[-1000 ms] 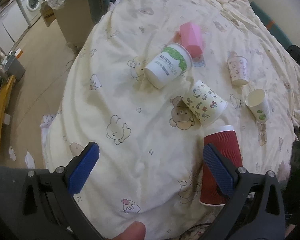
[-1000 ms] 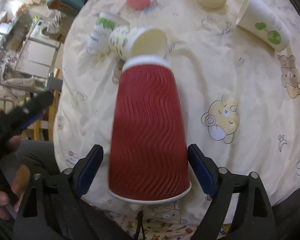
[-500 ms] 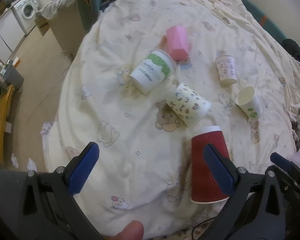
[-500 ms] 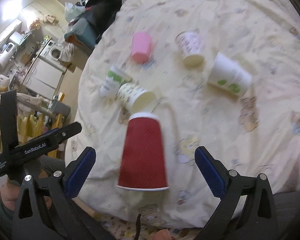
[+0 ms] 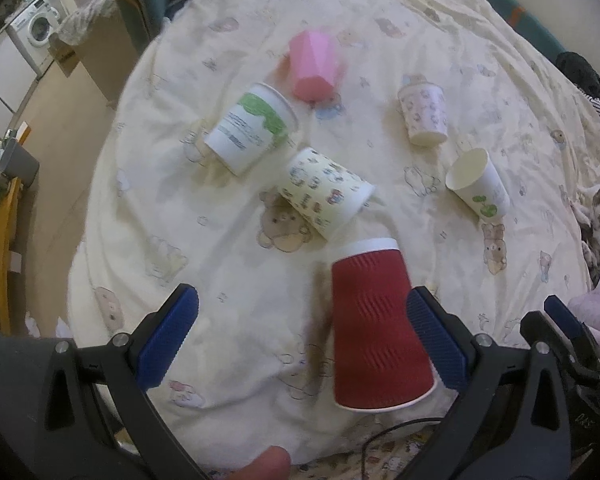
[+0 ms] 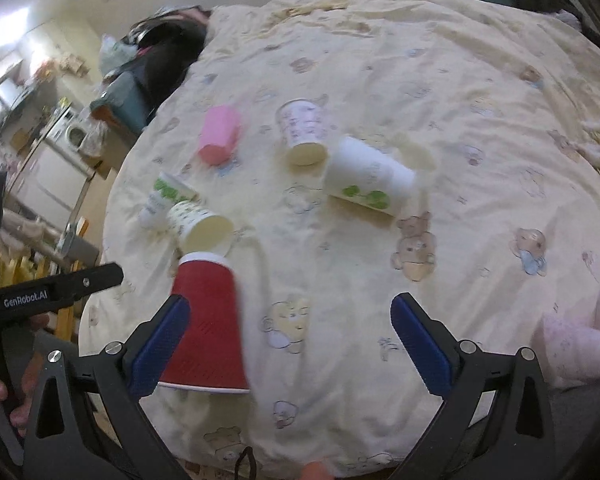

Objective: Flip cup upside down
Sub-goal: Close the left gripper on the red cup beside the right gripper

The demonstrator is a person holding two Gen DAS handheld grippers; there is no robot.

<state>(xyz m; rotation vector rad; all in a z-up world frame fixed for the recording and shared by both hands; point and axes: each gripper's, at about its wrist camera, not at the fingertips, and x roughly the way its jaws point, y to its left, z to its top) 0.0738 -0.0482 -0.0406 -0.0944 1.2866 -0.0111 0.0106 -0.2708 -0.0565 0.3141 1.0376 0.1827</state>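
A red ribbed cup [image 5: 376,324] stands upside down, mouth down, on the cream bedspread [image 5: 180,216] near the front edge; it also shows in the right wrist view [image 6: 206,324]. My left gripper [image 5: 300,336] is open and empty, its right finger beside the red cup. My right gripper [image 6: 292,344] is open and empty, its left finger next to the red cup. Several other cups lie on their sides further back.
A patterned cup [image 5: 324,192], a green-and-white cup [image 5: 252,128], a pink cup [image 5: 314,64], a small printed cup [image 5: 424,114] and a white cup with green leaves [image 5: 478,186] lie around. A cat [image 5: 596,216] lies at the right. The bed drops off at the left.
My right gripper has let go of the red cup and pulled back and up. The cup stays standing mouth down. My left gripper has also drawn back.
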